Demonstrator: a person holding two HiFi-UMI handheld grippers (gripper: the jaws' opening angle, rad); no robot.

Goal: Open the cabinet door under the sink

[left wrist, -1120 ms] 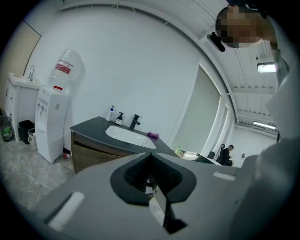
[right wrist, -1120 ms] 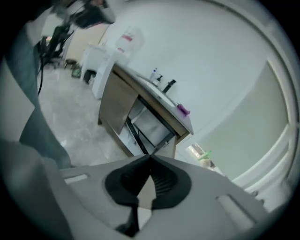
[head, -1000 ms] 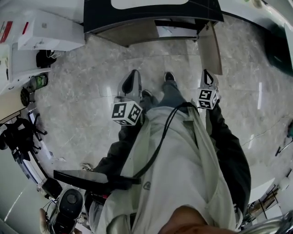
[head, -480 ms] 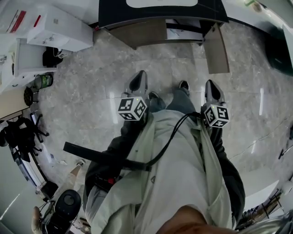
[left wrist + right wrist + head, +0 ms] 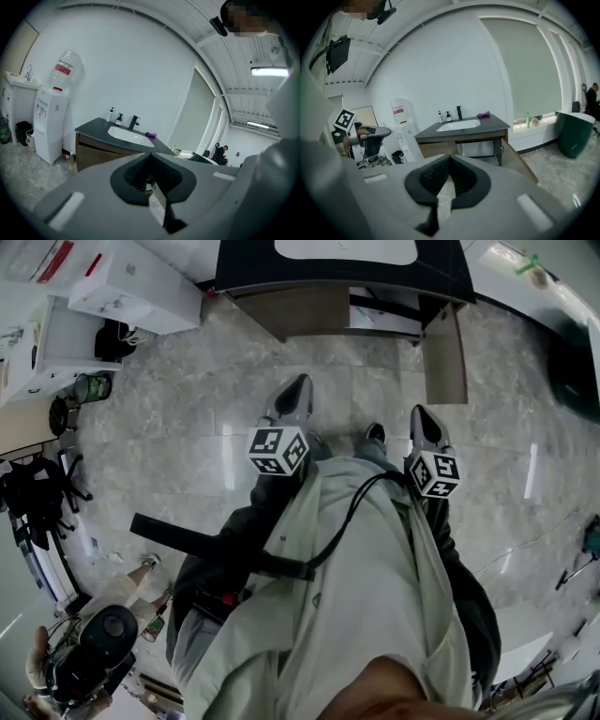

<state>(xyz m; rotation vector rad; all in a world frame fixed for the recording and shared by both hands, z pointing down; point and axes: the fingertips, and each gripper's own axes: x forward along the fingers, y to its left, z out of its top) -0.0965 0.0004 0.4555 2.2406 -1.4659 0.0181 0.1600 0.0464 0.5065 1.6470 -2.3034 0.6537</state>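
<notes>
Your right gripper view shows what the left one misses: the cabinet door [image 5: 518,161] under the sink [image 5: 458,124] swung out towards you, the cupboard behind it open. The left gripper view shows only the vanity's [image 5: 101,152] shut left front, with its own body covering the rest. The left gripper [image 5: 149,159] and right gripper [image 5: 450,161] each have their 2 jaws pressed together on nothing, and both are well back from the vanity. Overhead, the door stands at the same angle as 1 second ago, while your right gripper has rolled and its marker cube [image 5: 433,474] shows a changed face. The floor [image 5: 187,427] is glossy grey marble-look tile. A water dispenser [image 5: 404,133] stands left of the vanity, and what looks like a dark green tub [image 5: 574,133] stands to the right.
</notes>
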